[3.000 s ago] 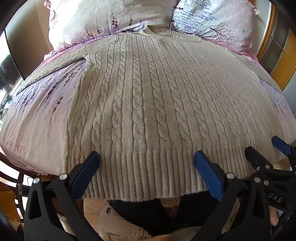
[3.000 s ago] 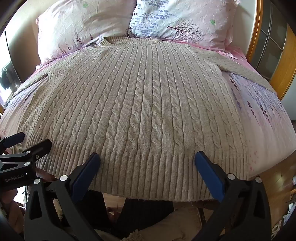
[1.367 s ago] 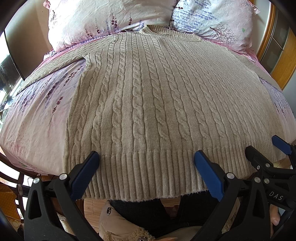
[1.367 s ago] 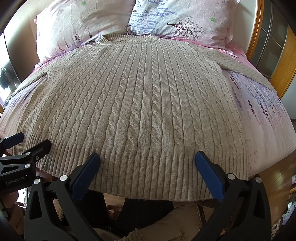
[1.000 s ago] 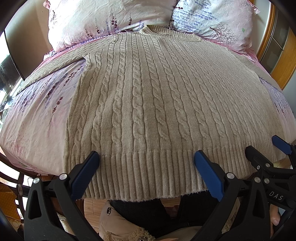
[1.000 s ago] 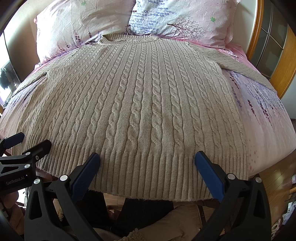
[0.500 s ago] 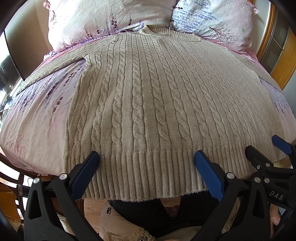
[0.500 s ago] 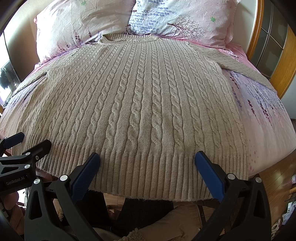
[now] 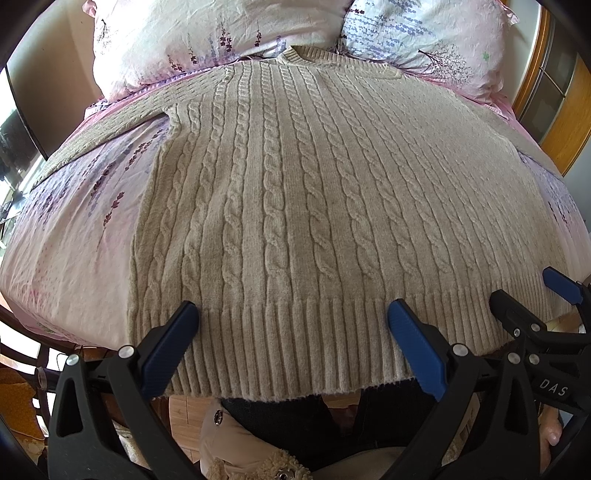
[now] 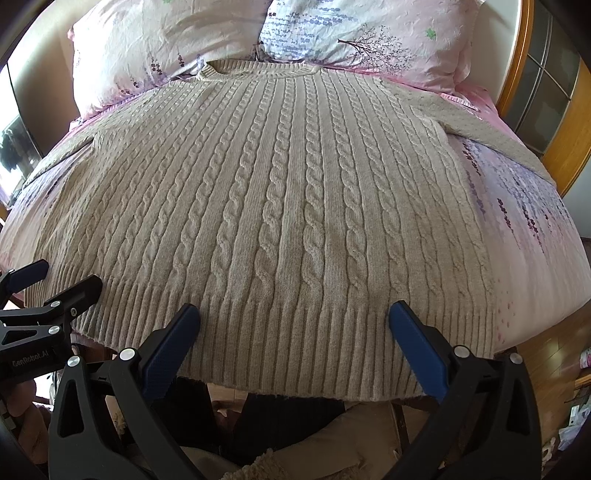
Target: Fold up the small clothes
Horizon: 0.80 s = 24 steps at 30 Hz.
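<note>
1. The beige cable-knit sweater (image 9: pixel 295 206) lies spread flat, face up, on the pink floral bedsheet (image 9: pixel 66 251), with its collar at 12 o'clock against two pillows (image 10: pixel 177 48).
2. Its ribbed hem (image 10: pixel 288 343) hangs over the bed edge at 6 o'clock; its sleeves stretch toward 10 and 2 o'clock.
3. The left gripper (image 9: pixel 291 343) is spread wide over the hem, gripping nothing.
4. The right gripper (image 10: pixel 293 343) is likewise wide over the hem.

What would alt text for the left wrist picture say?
A beige cable-knit sweater lies flat on a pink floral bed, collar toward two pillows. The open left gripper hovers at its ribbed hem, the right gripper alongside.
</note>
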Motion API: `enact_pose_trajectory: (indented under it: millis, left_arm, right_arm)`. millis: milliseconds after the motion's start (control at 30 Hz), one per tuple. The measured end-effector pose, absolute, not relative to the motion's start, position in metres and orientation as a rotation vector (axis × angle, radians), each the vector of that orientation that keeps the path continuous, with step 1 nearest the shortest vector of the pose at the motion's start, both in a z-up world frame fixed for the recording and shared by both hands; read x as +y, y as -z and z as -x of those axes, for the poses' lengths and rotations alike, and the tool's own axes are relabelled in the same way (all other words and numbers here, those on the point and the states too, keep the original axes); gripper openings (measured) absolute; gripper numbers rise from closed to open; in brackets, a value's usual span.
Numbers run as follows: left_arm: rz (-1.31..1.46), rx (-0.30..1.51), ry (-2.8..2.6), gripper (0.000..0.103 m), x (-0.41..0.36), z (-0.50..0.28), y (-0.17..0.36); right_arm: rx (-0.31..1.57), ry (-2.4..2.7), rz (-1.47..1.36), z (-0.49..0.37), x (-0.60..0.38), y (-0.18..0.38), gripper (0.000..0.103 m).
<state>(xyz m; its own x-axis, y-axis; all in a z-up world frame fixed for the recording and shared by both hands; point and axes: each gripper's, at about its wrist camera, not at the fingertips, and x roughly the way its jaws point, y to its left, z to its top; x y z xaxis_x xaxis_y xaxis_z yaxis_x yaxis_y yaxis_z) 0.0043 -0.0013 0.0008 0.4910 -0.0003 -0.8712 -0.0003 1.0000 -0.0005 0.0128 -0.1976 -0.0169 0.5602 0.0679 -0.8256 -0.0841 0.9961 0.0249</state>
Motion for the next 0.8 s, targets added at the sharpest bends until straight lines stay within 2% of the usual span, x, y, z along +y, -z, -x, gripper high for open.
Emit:
enact_pose_trajectory:
  millis: [333,600,733,800]
  left_arm:
    - [-0.013,1.124,0.02,0.101,0.002,-0.015,-0.001]
    - [-0.043,1.168,0.072,0.101,0.003,-0.026,-0.002]
    - [-0.054,1.119,0.106,0.101,0.004,-0.038,-0.009]
    - [-0.057,1.052,0.113,0.101,0.006,-0.046,-0.017]
  right_arm:
    - [1.08,-0.148,0.055,-0.023,-0.199,0.015,0.102]
    - [0.982,-0.24,0.095,-0.018,-0.202,0.014,0.102]
    - [0.957,-0.259,0.087,-0.026,-0.205,0.009,0.101]
    - [0.935,-0.251,0.062,-0.036,-0.213,0.002,0.091]
